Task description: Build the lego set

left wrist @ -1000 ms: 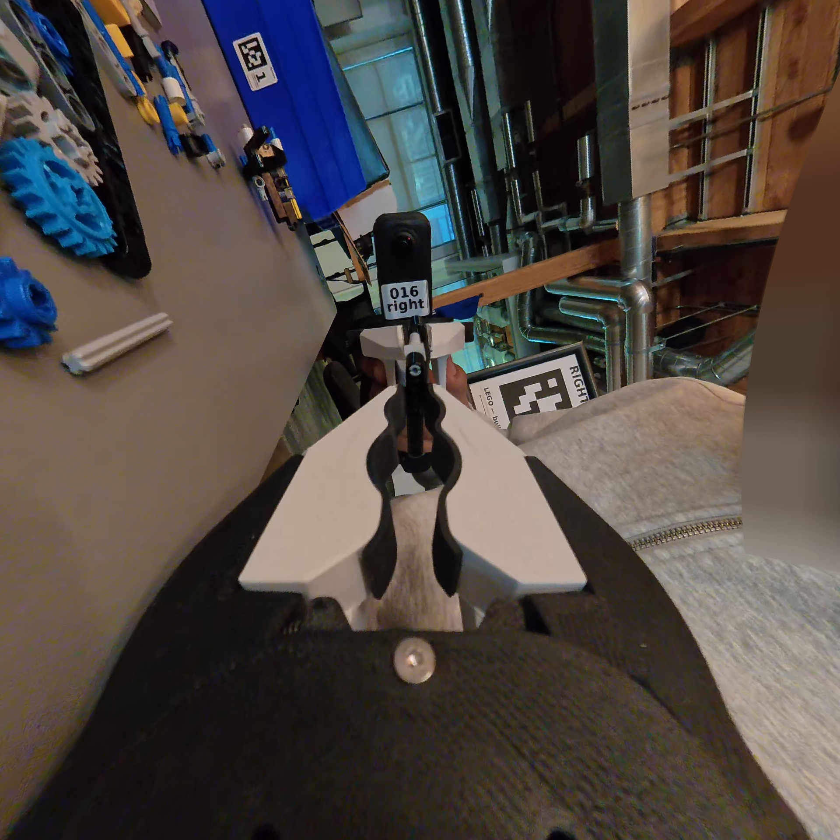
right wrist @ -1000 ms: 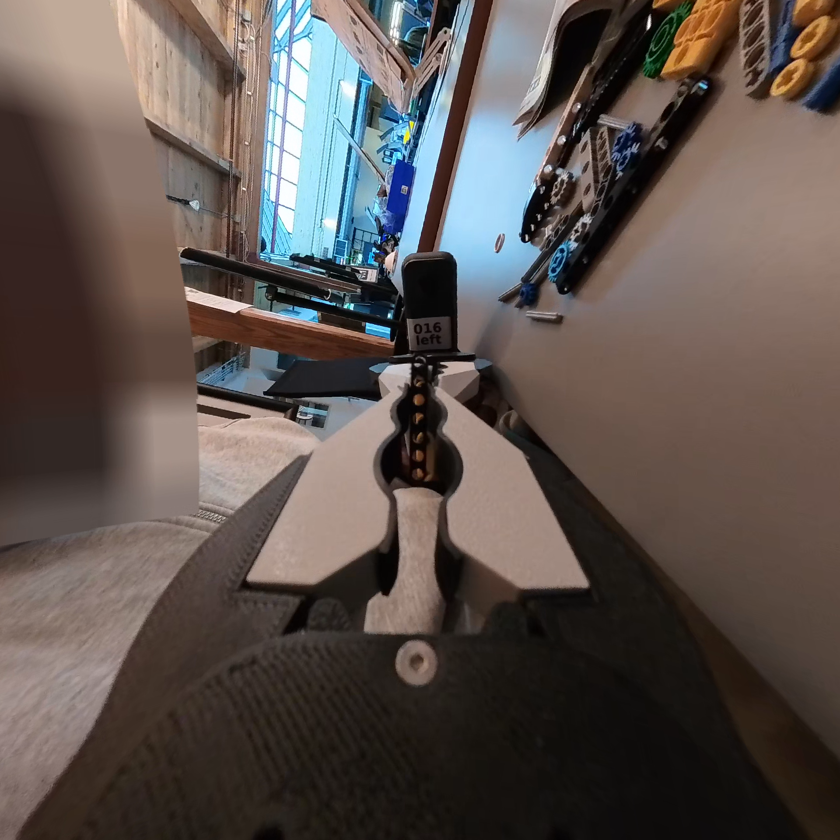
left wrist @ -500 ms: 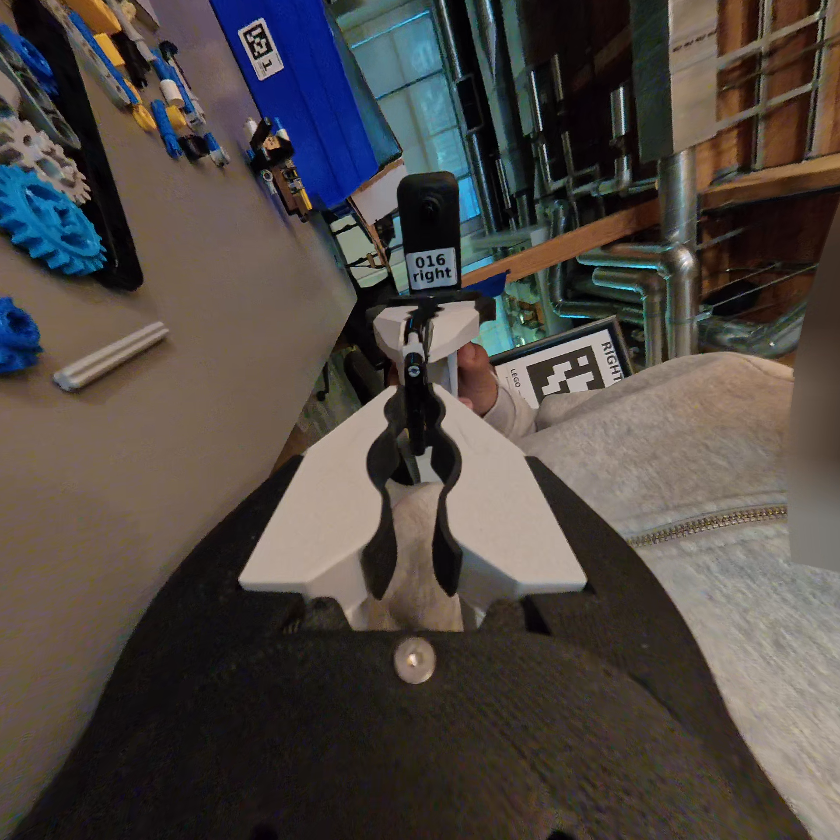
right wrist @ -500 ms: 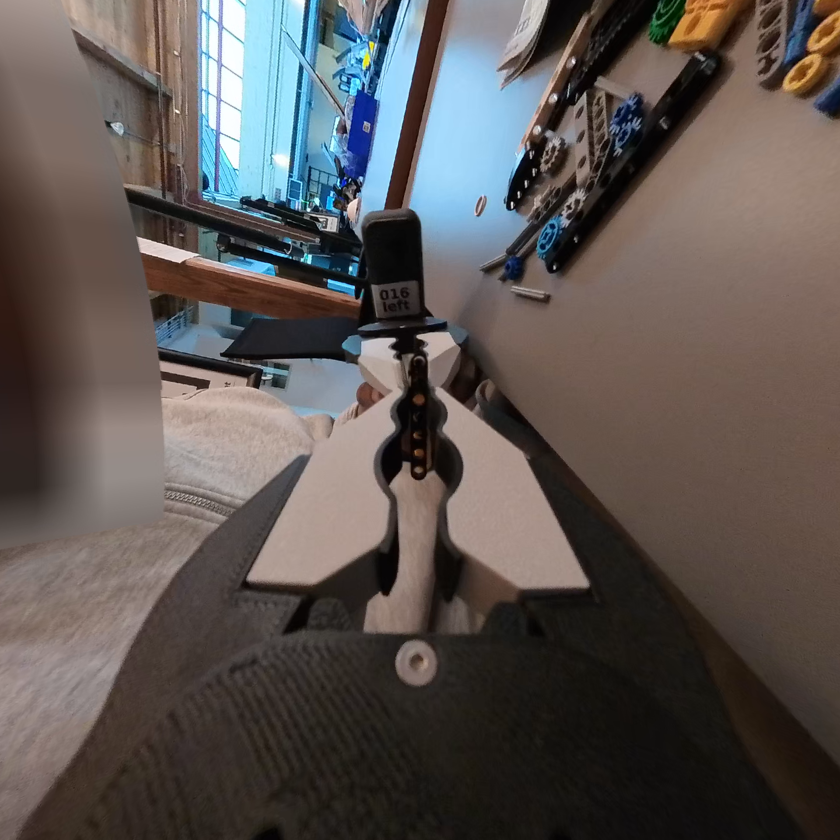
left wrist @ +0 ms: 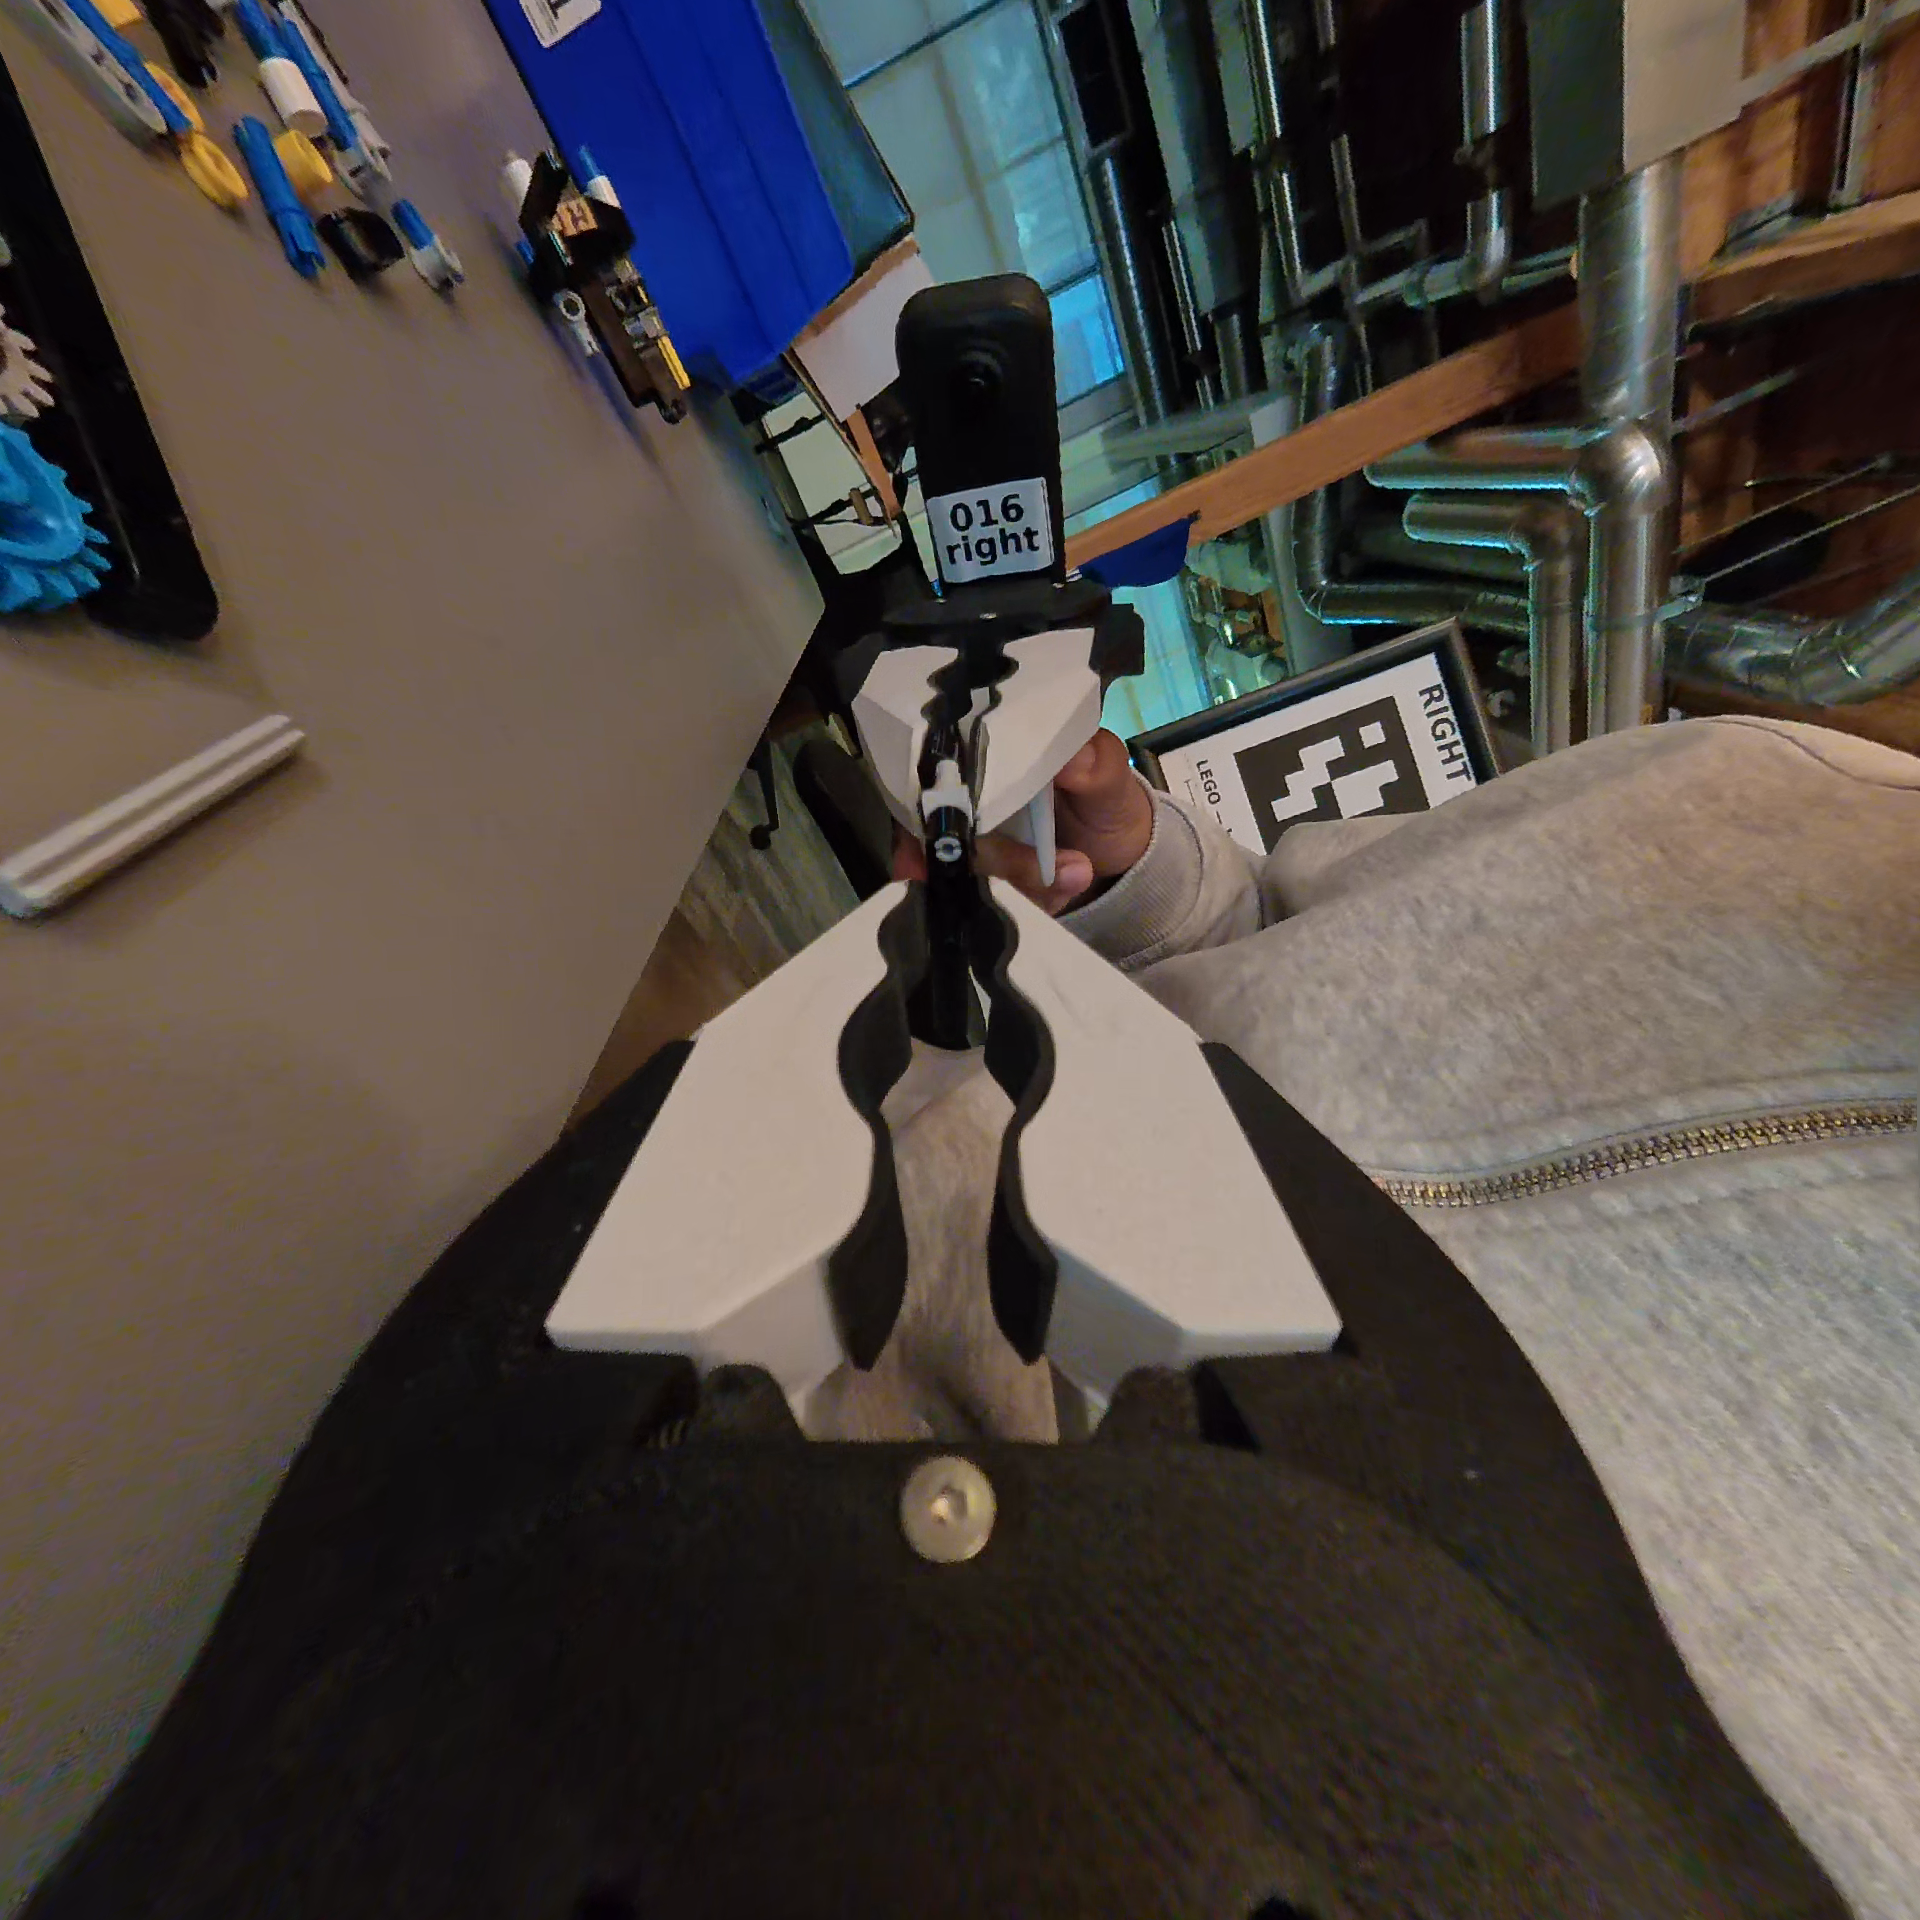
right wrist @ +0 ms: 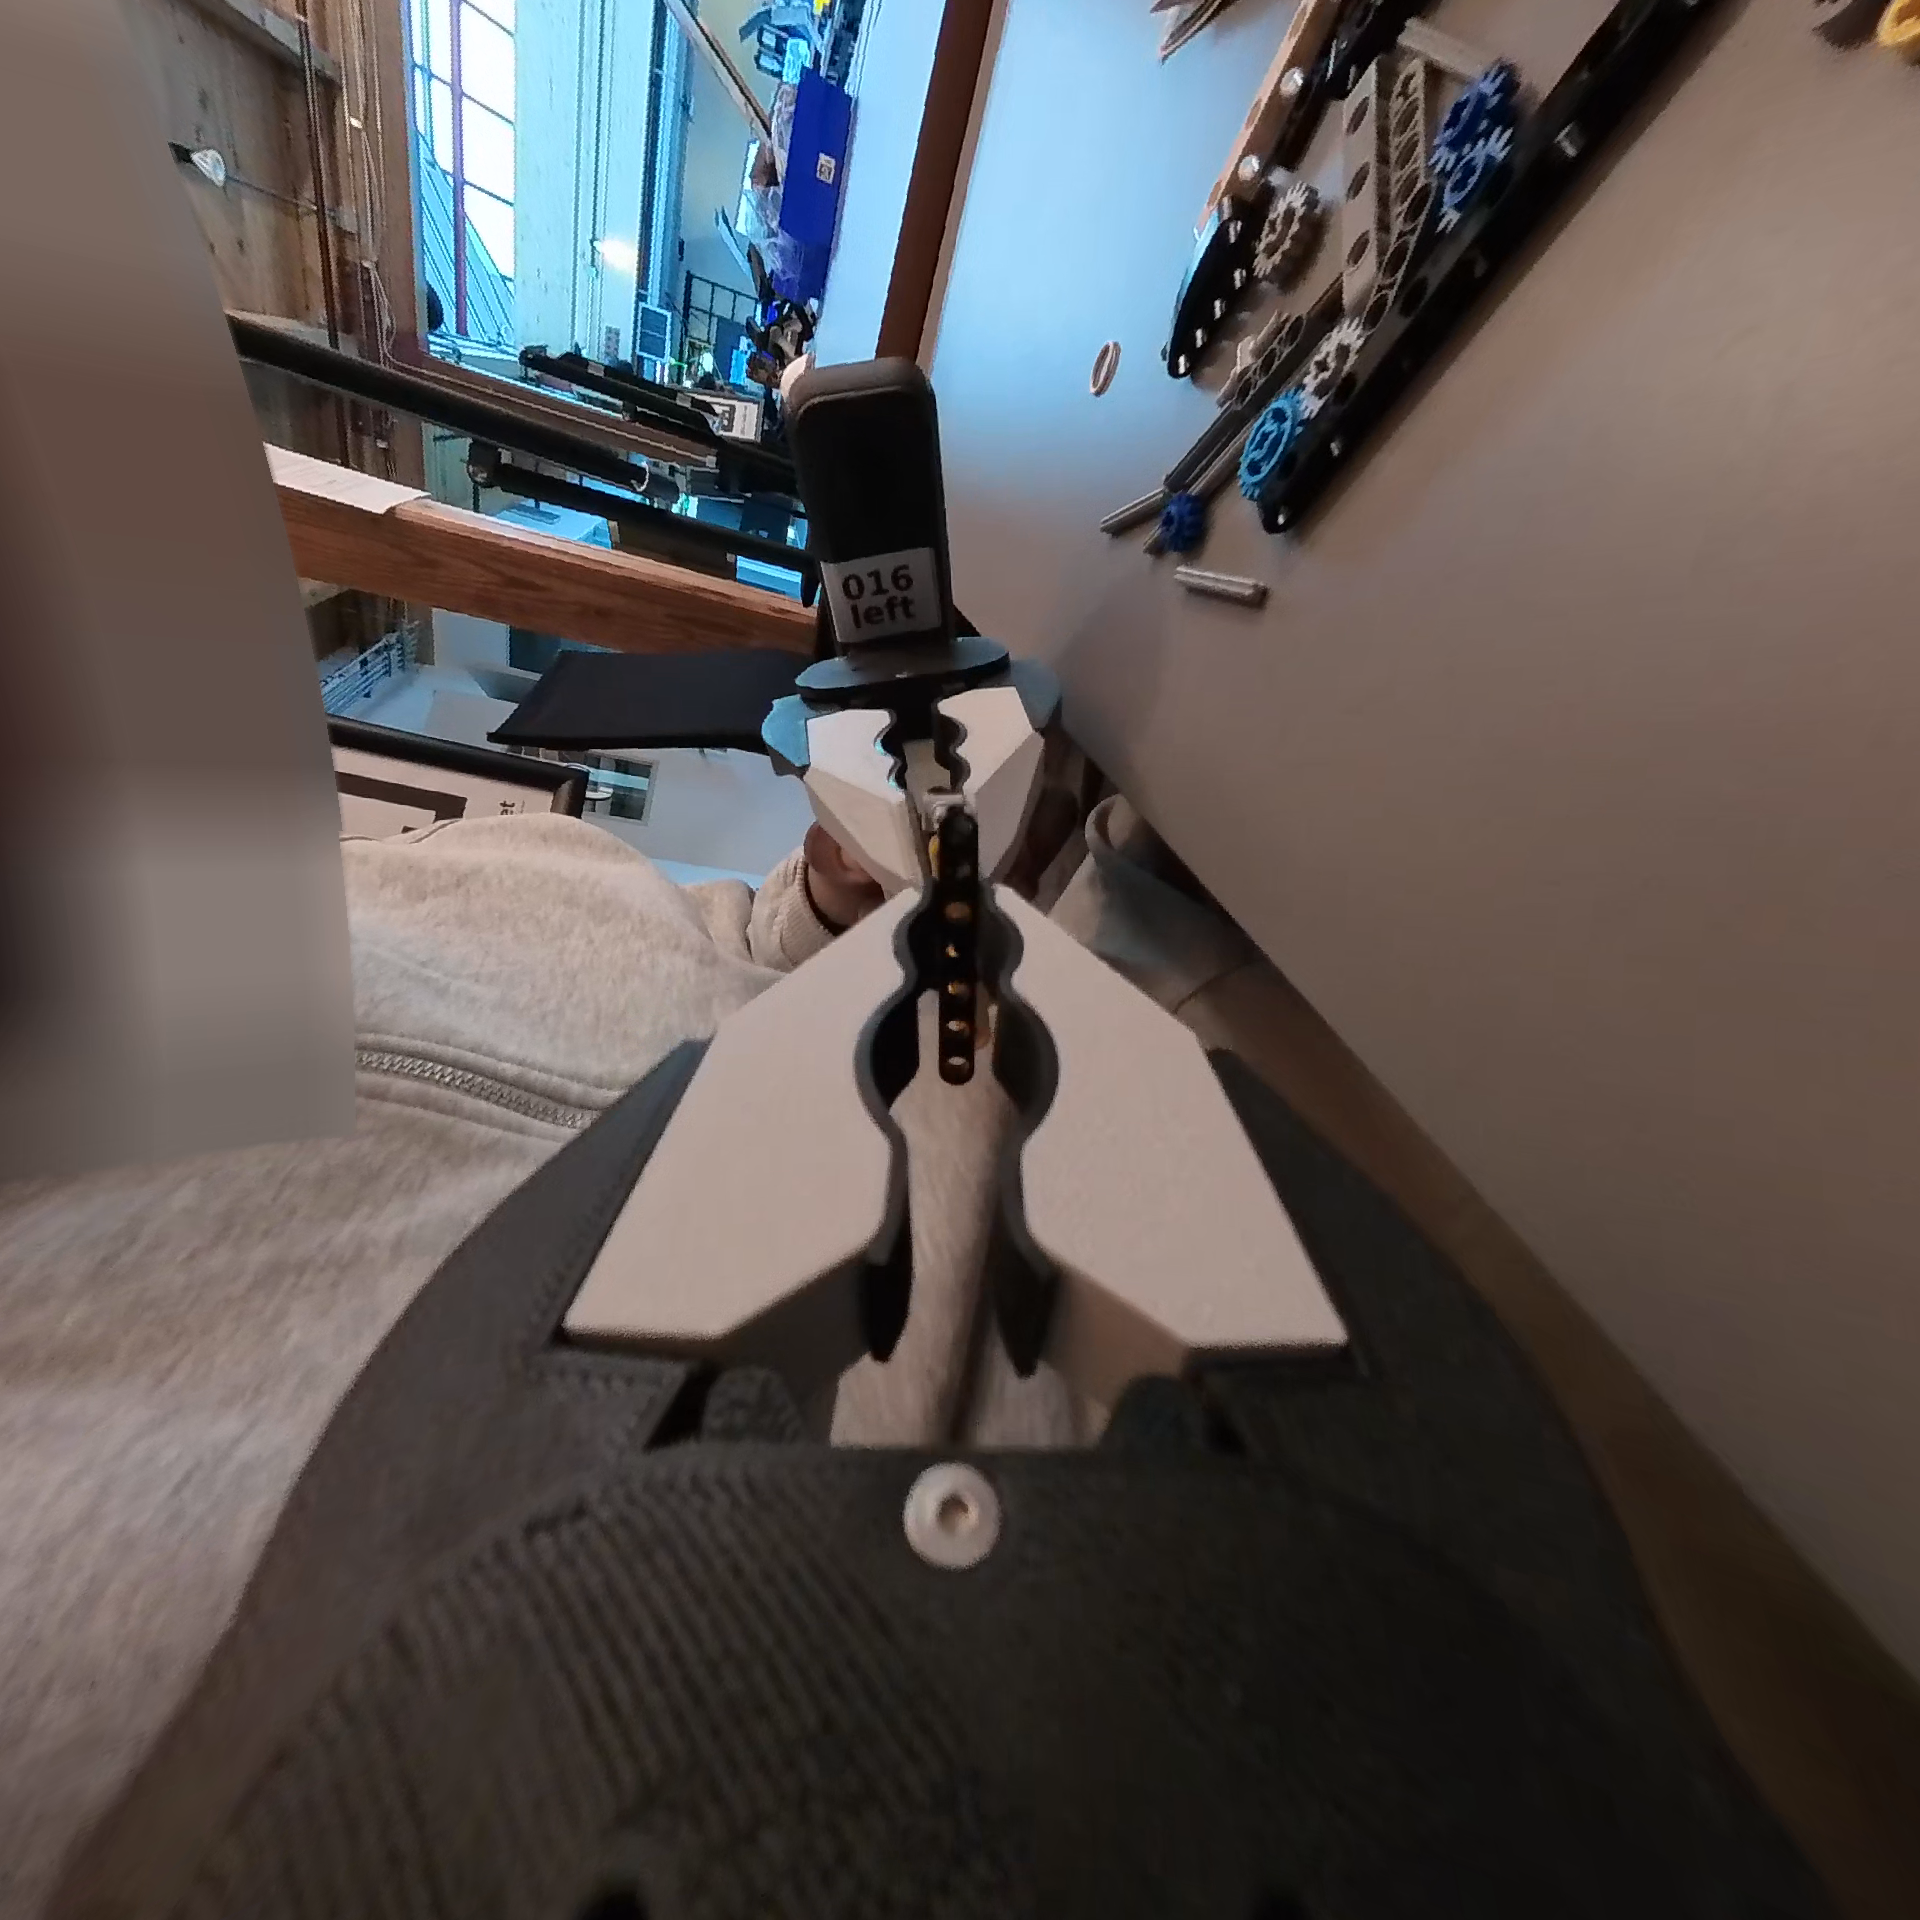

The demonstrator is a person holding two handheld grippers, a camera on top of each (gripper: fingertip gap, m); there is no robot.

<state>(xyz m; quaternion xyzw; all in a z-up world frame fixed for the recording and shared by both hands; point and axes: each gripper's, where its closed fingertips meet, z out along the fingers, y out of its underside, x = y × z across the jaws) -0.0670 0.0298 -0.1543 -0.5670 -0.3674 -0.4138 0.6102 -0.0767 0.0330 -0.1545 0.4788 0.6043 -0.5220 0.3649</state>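
Off the counter's near edge, left tongs clamp a black beam while right tongs pinch its other end, apparently mating a white pin; next needs straight, aligned pressure.

A thin black lego beam with a row of holes stands on end toward twelve o'clock; white pin at its far tip; loose blue gears at two o'clock.
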